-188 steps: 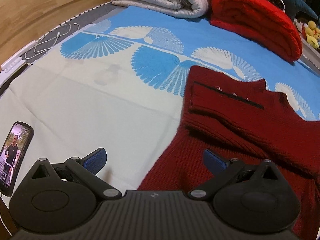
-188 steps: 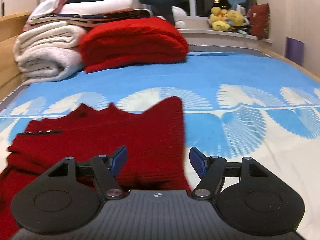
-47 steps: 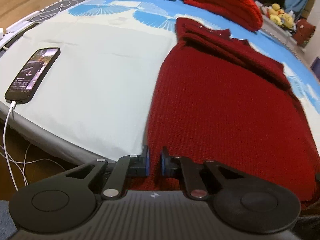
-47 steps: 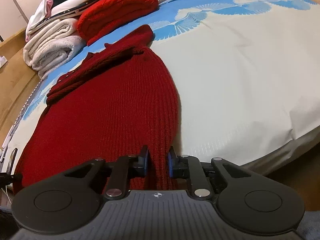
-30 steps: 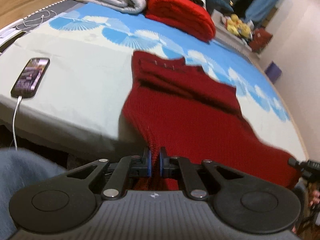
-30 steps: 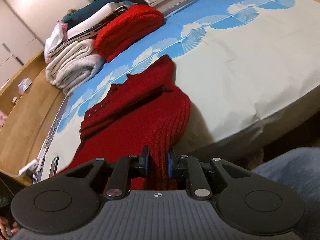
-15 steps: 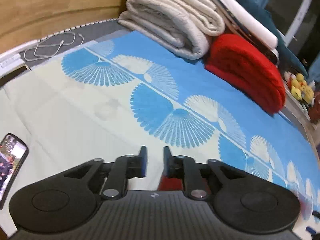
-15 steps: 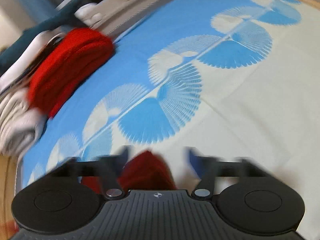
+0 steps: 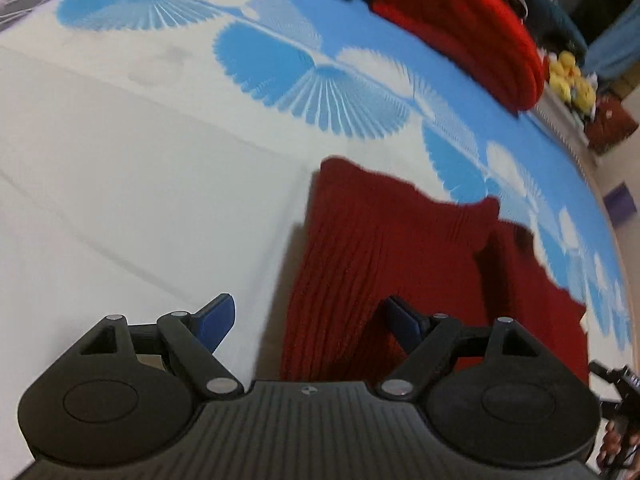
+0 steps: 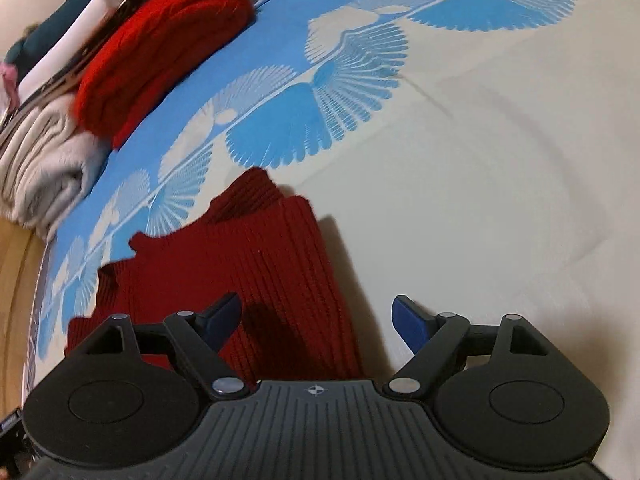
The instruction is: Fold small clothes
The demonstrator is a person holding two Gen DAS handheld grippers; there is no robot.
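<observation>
A dark red sweater (image 9: 384,264) is seen lying folded on the bed sheet (image 9: 120,184), filling the lower middle and right of the left wrist view and the lower left and middle of the right wrist view. The ribbed knit is doubled over, with an upper layer laid over a lower one whose edges show beyond it at the far side.

The left gripper (image 9: 308,322) is shown with its fingers spread wide apart and nothing held between them. The left blue finger pad (image 9: 216,316) is placed over pale sheet, the right pad over the sweater's near left part. The right gripper (image 10: 318,320) is likewise wide open and empty, its left pad (image 10: 222,320) over the sweater's near right part and its right pad over bare sheet. Whether either one touches the fabric cannot be told.

The sheet is pale in the near part and blue with white fan patterns farther up. A bright red folded blanket (image 10: 160,44) is stacked at the upper left of the right wrist view, beside grey-white folded bedding (image 10: 44,160). Yellow plush toys (image 9: 572,80) are visible at the upper right of the left wrist view.
</observation>
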